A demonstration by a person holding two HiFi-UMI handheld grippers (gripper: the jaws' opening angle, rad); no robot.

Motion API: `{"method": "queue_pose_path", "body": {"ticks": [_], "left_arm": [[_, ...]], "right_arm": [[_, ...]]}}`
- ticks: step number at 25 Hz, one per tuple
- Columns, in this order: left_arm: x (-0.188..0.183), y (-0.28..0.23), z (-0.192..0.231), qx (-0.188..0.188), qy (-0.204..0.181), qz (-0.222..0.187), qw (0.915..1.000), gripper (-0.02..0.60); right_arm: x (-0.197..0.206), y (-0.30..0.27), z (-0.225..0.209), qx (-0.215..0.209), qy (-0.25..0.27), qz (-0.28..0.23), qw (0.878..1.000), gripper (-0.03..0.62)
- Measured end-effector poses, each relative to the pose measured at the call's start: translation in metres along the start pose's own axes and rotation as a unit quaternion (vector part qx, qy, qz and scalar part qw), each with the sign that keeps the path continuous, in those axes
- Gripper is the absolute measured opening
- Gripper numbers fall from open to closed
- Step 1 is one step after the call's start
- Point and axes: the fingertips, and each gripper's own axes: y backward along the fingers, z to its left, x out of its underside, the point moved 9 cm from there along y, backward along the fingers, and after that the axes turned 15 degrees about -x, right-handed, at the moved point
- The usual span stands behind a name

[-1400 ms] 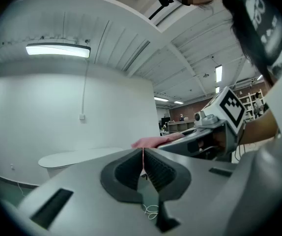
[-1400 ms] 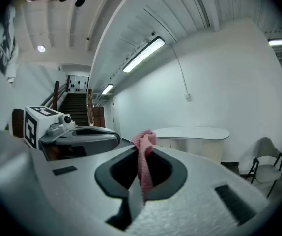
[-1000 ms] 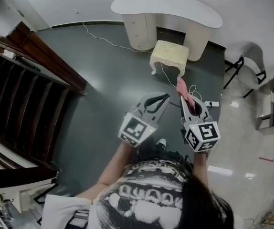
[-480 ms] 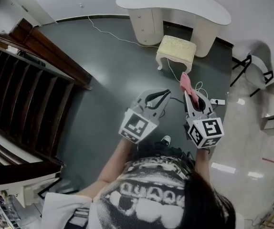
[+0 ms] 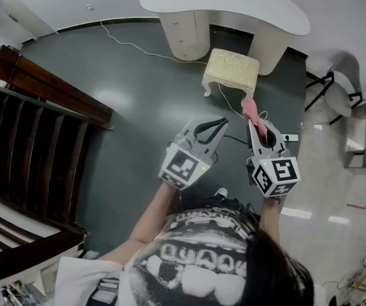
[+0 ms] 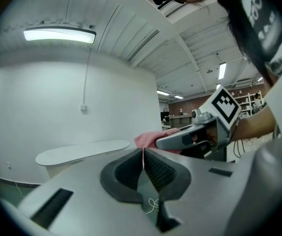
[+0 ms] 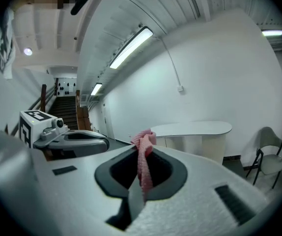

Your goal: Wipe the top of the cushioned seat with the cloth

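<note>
The cushioned seat (image 5: 231, 67) is standing on the floor (image 5: 145, 94) straight ahead, nearer your right gripper (image 5: 253, 127), whose jaws are clamping the pink cloth (image 5: 249, 109), while your left gripper (image 5: 221, 123) is hanging closed and empty.

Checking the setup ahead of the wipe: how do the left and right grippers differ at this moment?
The right gripper is clamped on the pink cloth, which sticks out past its jaws; the left gripper has its jaws closed on nothing. In the head view the left gripper slants toward the right one, while the right gripper points roughly at the cushioned seat. Both are shut and held over the floor, short of the seat.
</note>
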Motion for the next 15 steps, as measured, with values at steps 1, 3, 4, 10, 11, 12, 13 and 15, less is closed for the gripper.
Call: {"method": "queue_pose_path", "body": {"ticks": [1,3,4,10,11,12,13,15], "left_arm": [[0.001,-0.009,0.013,0.006,0.001,0.001,1.0000,0.008],[0.004,-0.026,0.043,0.019,-0.003,0.003,0.9998,0.008],[0.006,-0.034,0.060,0.024,-0.006,0.004,0.9997,0.008],[0.016,-0.078,0.154,0.054,-0.014,0.006,0.9984,0.008],[0.018,-0.086,0.168,0.058,-0.013,0.004,0.9982,0.008],[0.019,-0.093,0.180,0.062,-0.012,0.002,0.9980,0.008],[0.022,-0.099,0.191,0.067,-0.011,0.002,0.9977,0.008],[0.027,-0.108,0.208,0.075,-0.008,0.003,0.9971,0.008]], "right_arm": [[-0.003,-0.015,-0.007,0.005,-0.004,0.001,1.000,0.009],[-0.009,-0.048,-0.017,0.013,-0.010,0.006,1.000,0.009],[-0.011,-0.065,-0.021,0.016,-0.012,0.009,1.000,0.009],[-0.024,-0.159,-0.039,0.041,-0.025,0.019,0.999,0.009],[-0.026,-0.172,-0.043,0.046,-0.027,0.018,0.998,0.009],[-0.028,-0.185,-0.045,0.050,-0.028,0.018,0.998,0.009],[-0.030,-0.195,-0.047,0.054,-0.028,0.020,0.998,0.009],[-0.030,-0.211,-0.047,0.061,-0.027,0.027,0.997,0.009]]}}
